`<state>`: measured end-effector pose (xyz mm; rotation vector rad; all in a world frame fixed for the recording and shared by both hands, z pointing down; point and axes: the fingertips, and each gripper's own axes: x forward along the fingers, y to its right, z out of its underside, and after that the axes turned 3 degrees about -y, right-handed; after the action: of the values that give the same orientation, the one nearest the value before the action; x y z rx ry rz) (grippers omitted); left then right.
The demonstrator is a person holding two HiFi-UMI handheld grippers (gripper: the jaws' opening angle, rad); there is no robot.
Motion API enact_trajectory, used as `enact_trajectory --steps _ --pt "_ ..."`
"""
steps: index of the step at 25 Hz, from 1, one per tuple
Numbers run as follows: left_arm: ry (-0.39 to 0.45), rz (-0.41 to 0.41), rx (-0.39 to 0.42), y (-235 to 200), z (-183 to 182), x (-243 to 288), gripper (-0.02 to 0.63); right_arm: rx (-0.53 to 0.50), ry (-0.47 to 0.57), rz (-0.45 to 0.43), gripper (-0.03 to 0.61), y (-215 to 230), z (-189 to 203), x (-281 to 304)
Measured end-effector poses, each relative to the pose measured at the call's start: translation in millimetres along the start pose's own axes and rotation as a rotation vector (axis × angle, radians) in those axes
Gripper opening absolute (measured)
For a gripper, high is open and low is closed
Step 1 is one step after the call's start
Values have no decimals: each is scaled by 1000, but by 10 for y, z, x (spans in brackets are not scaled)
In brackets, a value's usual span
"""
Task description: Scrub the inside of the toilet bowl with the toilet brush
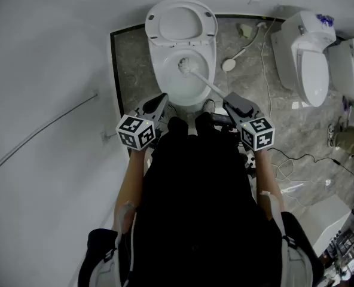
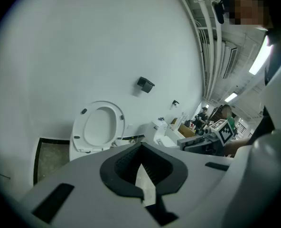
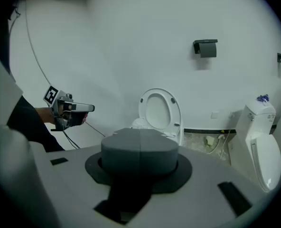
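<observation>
Just ahead of the right gripper (image 1: 231,100), clamped on its thin handle, the white bristle-headed toilet brush (image 1: 196,75) stands head-down inside the white ceramic toilet bowl (image 1: 156,72). The left gripper (image 1: 162,101), beside the bowl, is narrowly parted and empty.

Just ahead of my tongs I see a white toilet bowl (image 1: 165,91) and a white toilet brush (image 1: 208,84). The floor (image 1: 132,58) around them is grey, veined like marble, edged by a black strip (image 1: 112,70). The wall (image 3: 131,42) beyond is plain white. My left gripper (image 1: 162,99) and right gripper (image 1: 231,99) are pale grey with dark grey pads (image 3: 121,153). Each carries a cube (image 1: 136,131) patterned in black-and-white squares. Behind them is black clothing (image 1: 195,196). Right of the right gripper is another white toilet (image 1: 313,70).
</observation>
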<state>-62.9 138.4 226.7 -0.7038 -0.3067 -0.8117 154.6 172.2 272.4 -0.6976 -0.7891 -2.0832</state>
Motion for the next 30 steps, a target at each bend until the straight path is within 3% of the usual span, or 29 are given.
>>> enact_trajectory --steps 30 --pt "-28 5 -23 -16 118 61 8 -13 -20 -33 150 -8 -13 154"
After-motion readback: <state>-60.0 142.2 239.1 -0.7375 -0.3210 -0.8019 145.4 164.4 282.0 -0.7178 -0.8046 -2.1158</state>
